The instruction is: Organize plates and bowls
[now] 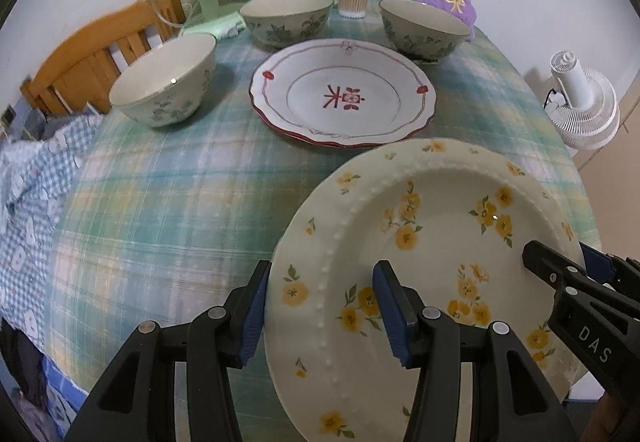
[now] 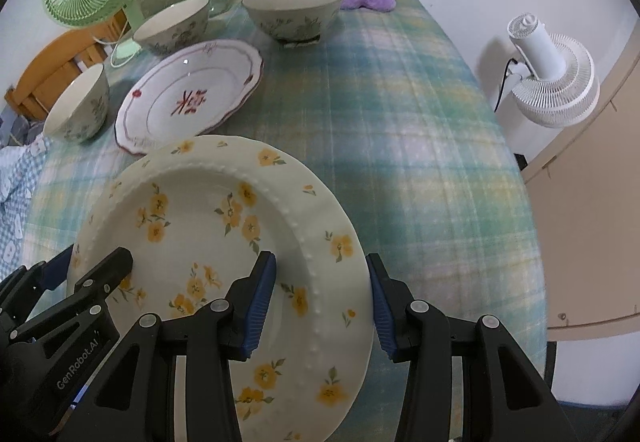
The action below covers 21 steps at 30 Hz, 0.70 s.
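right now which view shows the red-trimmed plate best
The left wrist view: the red-trimmed plate lies nearly head-on, whole rim and centre mark visible. In the right wrist view it sits off to the left, skewed, its near edge hidden by the yellow-flowered plate.

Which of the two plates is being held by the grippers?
The cream plate with yellow flowers; both grippers straddle its rim. The white plate with red trim lies untouched on the table among the bowls.
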{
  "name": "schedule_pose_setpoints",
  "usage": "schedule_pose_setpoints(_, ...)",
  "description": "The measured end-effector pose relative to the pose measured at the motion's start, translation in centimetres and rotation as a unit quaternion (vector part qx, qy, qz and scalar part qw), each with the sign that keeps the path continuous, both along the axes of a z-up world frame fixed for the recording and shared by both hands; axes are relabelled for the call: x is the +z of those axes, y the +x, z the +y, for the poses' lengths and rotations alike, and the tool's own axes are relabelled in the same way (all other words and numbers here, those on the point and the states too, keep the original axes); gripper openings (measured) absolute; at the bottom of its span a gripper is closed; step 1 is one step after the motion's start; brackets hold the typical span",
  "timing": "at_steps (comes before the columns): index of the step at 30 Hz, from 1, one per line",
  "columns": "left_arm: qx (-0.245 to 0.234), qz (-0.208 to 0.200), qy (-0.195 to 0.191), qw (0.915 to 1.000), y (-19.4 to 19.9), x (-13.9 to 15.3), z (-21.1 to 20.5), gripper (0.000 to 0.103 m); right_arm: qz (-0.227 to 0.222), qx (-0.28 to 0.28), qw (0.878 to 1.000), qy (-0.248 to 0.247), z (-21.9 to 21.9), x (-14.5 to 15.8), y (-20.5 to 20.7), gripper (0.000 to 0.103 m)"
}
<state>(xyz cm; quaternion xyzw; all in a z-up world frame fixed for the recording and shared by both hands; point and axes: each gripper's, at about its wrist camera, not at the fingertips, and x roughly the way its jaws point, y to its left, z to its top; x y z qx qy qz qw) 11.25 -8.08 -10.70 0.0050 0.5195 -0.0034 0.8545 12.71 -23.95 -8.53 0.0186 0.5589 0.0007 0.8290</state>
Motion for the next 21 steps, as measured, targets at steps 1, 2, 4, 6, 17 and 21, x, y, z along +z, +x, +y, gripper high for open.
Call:
schedule_pose_setpoints(1, 0.0, 0.002, 0.0, 1.0, -0.09, -0.17, 0.11, 0.052, 0.001, -0.001, 1.0, 0.0, 0.08, -0.1, -0.09, 0.049)
schedule_pose_setpoints(2, 0.001, 0.0, 0.0, 1.0, -0.07, -0.17, 0.14, 0.052, 0.003, -0.002, 1.0, -0.001, 0.24, -0.25, -0.22, 0.049)
schedule_pose_setpoints(4, 0.004, 0.004, -0.004, 1.0, -0.11, -0.43, 0.42, 0.052, -0.001, -0.001, 1.0, -0.007, 0.56, -0.27, -0.39, 0.049)
schedule_pose_setpoints(6, 0.005, 0.007, -0.006, 0.9999, -0.15, -0.62, 0.47, 0.052, -0.003, 0.0, 1.0, -0.013, 0.76, -0.35, -0.39, 0.049)
schedule_pose_setpoints(17, 0.021, 0.002, -0.002, 0.9998, -0.09, -0.91, 0.29, 0.052, -0.004, 0.004, 1.0, -0.025, 0.8, -0.48, 0.18, 0.049)
schedule_pose_setpoints(21, 0.037, 0.0, -0.002, 0.9993, -0.18, -0.93, 0.27, 0.053, -0.006, 0.003, 1.0, -0.025, 0.76, -0.47, 0.17, 0.049)
